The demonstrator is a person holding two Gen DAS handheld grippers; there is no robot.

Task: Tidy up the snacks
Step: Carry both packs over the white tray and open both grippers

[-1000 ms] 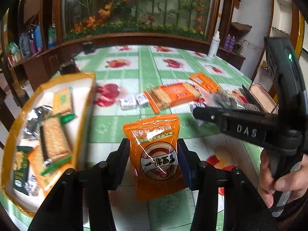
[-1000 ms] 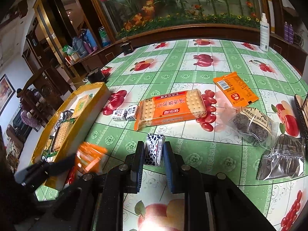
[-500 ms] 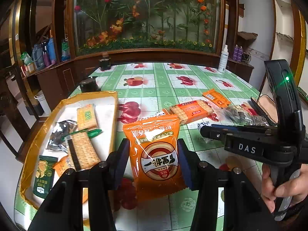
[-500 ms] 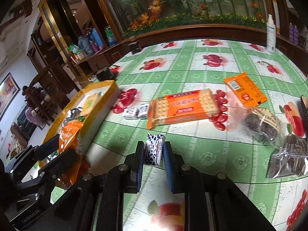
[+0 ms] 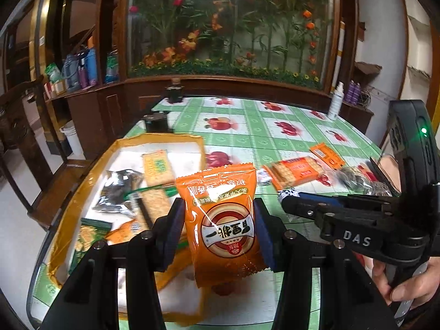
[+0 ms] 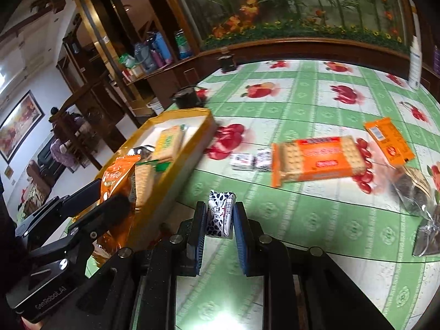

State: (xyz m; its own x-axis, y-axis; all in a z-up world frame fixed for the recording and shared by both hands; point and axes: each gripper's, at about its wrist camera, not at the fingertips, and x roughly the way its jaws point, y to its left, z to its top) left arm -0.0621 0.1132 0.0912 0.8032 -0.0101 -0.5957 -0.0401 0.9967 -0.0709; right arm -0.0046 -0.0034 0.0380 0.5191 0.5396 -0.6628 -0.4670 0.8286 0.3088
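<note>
Left fingers point(image 5: 218, 229): I clamp them partway open across the orange snack packet point(image 5: 222, 222), which hangs upright, long axis along the fingers, print upside down.
Right fingers point(image 6: 219, 227): I pinch them nearly closed on a small black-and-white candy point(image 6: 220, 214), lifted off the tabletop point(image 6: 316, 214).
Key relation: the yellow tray point(image 5: 82, 189) lies just ahead and left of my left fingers, the packet already over its near edge; my left hand is nearer it than my right.
Writing: "DAS" on my right gripper, "GenRobot.AI" on my left; packet characters I cannot read reliably.
Farther: cracker pack point(image 6: 319, 161) and flat orange sachet point(image 6: 389, 143) remain on the tabletop.
</note>
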